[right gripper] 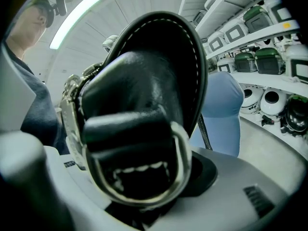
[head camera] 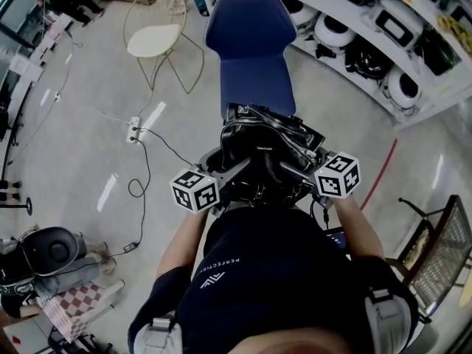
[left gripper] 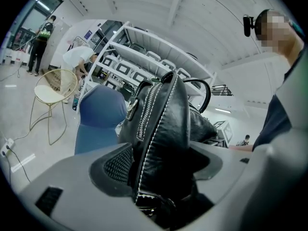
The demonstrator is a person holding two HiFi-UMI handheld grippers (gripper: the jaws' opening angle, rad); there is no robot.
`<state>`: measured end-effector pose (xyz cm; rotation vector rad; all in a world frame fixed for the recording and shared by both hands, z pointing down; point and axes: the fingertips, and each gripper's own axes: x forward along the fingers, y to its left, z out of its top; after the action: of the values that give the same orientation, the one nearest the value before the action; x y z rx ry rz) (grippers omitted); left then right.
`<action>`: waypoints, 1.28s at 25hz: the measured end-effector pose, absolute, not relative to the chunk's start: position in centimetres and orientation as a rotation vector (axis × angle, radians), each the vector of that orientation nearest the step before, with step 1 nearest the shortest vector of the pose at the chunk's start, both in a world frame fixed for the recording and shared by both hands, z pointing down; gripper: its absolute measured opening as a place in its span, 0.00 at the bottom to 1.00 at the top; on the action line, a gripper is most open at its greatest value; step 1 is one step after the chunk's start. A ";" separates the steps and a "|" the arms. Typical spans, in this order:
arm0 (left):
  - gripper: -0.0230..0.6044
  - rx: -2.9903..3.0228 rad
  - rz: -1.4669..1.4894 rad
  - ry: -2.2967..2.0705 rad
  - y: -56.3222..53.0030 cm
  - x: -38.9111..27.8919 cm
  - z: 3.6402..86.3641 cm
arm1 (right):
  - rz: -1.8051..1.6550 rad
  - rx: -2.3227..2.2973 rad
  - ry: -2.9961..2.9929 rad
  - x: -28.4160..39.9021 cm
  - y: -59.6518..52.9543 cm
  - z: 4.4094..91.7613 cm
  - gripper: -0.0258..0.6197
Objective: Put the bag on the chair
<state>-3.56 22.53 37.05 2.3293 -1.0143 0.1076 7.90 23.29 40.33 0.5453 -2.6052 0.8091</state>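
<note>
Left gripper (head camera: 237, 169) clenched on black bag (head camera: 267, 147), left side; right gripper (head camera: 289, 169) clenched on its right side. Blue chair (head camera: 251, 50) just beyond.

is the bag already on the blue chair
No, the left tool and right tool hold the black bag short of the blue chair, whose seat is bare.

The person's dark shirt (head camera: 295, 271) reads "PERFECTION"

You're in a lab or test room: white shelves (head camera: 435, 98) stacked with round appliances (head camera: 335, 29), a power strip (head camera: 134, 130) and cables (head camera: 149, 164) trailing over the polished floor (head camera: 81, 124).
</note>
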 end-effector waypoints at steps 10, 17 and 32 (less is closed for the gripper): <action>0.55 2.335 0.110 -1.001 18.8 -4.5 38.0 | 0.824 0.575 -2.594 6.9 19.7 41.2 0.43; 0.55 2.322 0.121 -0.975 14.5 -6.2 38.4 | 0.855 0.596 -2.573 5.3 15.8 41.4 0.43; 0.55 2.278 0.151 -0.938 6.6 -9.9 40.2 | 0.921 0.599 -2.533 1.5 8.2 42.9 0.43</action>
<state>-9.90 6.57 40.16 2.2778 -0.9384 0.1512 1.50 8.15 42.87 0.5989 -2.5328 0.9210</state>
